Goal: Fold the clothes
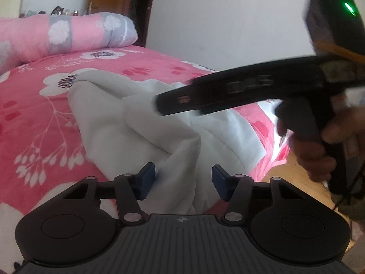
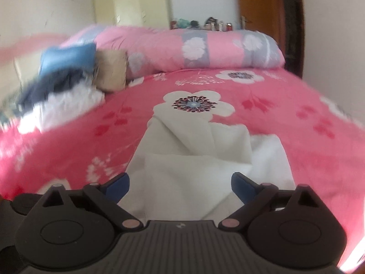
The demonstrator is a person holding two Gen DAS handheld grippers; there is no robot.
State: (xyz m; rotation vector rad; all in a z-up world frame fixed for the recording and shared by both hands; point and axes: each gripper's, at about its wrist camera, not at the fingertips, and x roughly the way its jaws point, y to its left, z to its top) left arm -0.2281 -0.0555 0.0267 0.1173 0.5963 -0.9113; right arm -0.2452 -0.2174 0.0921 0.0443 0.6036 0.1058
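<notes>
You are standing at a bed covered by a bright pink bedspread printed with large white flowers, and a crumpled white fabric garment lies on it near the edge closest to you, bunched into soft folds rather than laid flat. Your left gripper hangs low over the near end of the garment with its blue-padded fingers spread apart; a raised ridge of the white cloth runs up between them, but the pads are not closed on it. Your right gripper is also just above the garment, its blue fingers spread wide with cloth below and between them, and nothing pinched. In the left wrist view, the black body of the right gripper crosses over the garment from the right, blurred, with your hand wrapped around its handle. At the head of the bed a long pink and grey bolster pillow with white flowers lies across the width. To its left sits a blurred heap of blue, dark and white clothes beside a tan cushion. A brown wooden door stands beyond the pillow.
</notes>
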